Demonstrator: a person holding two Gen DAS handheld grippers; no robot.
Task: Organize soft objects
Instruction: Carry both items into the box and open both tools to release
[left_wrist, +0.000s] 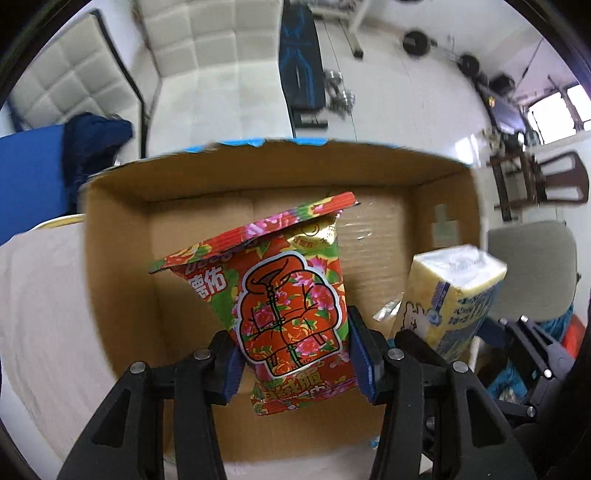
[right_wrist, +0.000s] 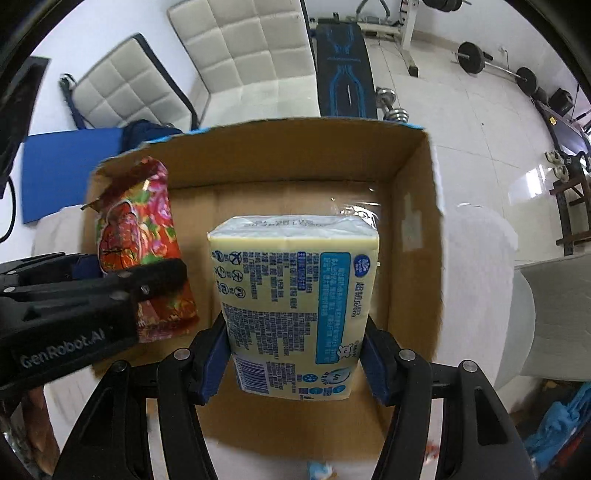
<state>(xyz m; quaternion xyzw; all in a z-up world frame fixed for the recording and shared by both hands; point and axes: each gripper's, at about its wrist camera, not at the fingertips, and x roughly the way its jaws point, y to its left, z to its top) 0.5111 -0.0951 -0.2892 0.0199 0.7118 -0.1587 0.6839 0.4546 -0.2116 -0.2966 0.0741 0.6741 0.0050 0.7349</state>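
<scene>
My left gripper (left_wrist: 293, 354) is shut on a red flowered soft pack (left_wrist: 284, 299), holding it upright over the open cardboard box (left_wrist: 118, 236). My right gripper (right_wrist: 295, 356) is shut on a pale yellow tissue pack (right_wrist: 295, 295) with blue print, also above the box (right_wrist: 417, 206). In the left wrist view the tissue pack (left_wrist: 454, 291) hangs at the right with the right gripper's black fingers (left_wrist: 417, 343) on it. The right wrist view has the flowered pack (right_wrist: 140, 236) at the left, clamped by the left gripper (right_wrist: 110, 291). The box floor under both packs is bare.
The box rests on a white cloth-covered surface (left_wrist: 40, 295). Beyond it stand white padded chairs (right_wrist: 243, 48), a blue mat (right_wrist: 70, 166), a workout bench (right_wrist: 345, 62) and barbells (right_wrist: 495, 66) on the tiled floor. A grey chair (left_wrist: 532, 262) sits to the right.
</scene>
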